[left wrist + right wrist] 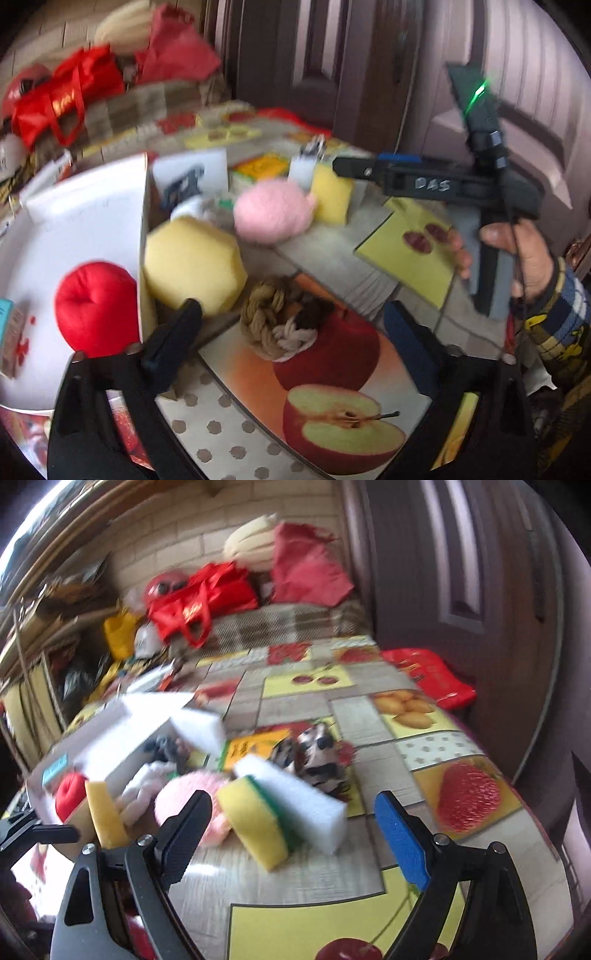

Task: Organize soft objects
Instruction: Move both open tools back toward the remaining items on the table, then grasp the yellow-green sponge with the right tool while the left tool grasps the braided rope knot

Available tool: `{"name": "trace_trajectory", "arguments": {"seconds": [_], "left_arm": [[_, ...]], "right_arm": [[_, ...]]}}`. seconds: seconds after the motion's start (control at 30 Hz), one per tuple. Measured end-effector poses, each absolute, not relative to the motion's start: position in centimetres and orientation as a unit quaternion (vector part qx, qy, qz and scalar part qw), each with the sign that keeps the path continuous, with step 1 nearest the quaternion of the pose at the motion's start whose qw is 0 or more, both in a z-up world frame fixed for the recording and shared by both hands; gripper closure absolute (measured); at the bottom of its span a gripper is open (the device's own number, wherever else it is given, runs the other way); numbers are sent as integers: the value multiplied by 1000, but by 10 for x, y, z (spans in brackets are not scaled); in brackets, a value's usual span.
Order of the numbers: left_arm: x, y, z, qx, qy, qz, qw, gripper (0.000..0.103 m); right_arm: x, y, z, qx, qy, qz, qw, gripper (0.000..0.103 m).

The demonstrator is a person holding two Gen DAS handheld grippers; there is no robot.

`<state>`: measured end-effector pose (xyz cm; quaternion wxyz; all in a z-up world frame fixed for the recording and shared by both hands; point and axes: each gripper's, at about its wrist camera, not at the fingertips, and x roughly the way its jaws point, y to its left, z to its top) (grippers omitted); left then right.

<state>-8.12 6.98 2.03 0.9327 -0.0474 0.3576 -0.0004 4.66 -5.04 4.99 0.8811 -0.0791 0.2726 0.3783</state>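
Left wrist view: left gripper (291, 325), jaws apart, hovers over the braided rope ball (279, 319) beside the white box (85, 206). Right gripper (291, 830) gapes empty before the yellow sponge (255, 821) — centre it, then close gently.

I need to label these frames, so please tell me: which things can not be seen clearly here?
- Left wrist view: the print on the white card is lost to motion blur.
- Left wrist view: the small box is cut off by the picture's left edge.
- Right wrist view: the pink plush is partly hidden by the right hand-held gripper finger.
- Right wrist view: the dark items inside the white box are blurred.
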Motion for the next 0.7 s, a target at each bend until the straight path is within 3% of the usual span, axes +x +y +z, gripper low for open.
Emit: {"name": "trace_trajectory", "arguments": {"seconds": [0.03,0.13,0.53,0.6,0.63,0.7], "left_arm": [[-76,71,17,-51,371,1,927,15],[-77,64,13,-39,378,-4,925,16],[-75,56,9,-17,397,-14,918,16],[-72,49,7,-1,404,-17,915,16],[-72,47,6,5,406,-17,914,16],[-71,45,5,13,410,-12,912,17]], "right_arm": [[47,-47,48,-87,279,381,877,14],[46,-44,46,-96,282,386,873,30],[35,-60,48,-86,305,441,840,30],[37,-53,45,-95,317,451,829,41],[40,-48,42,-99,327,453,824,51],[46,-41,38,-102,340,449,820,53]]}}
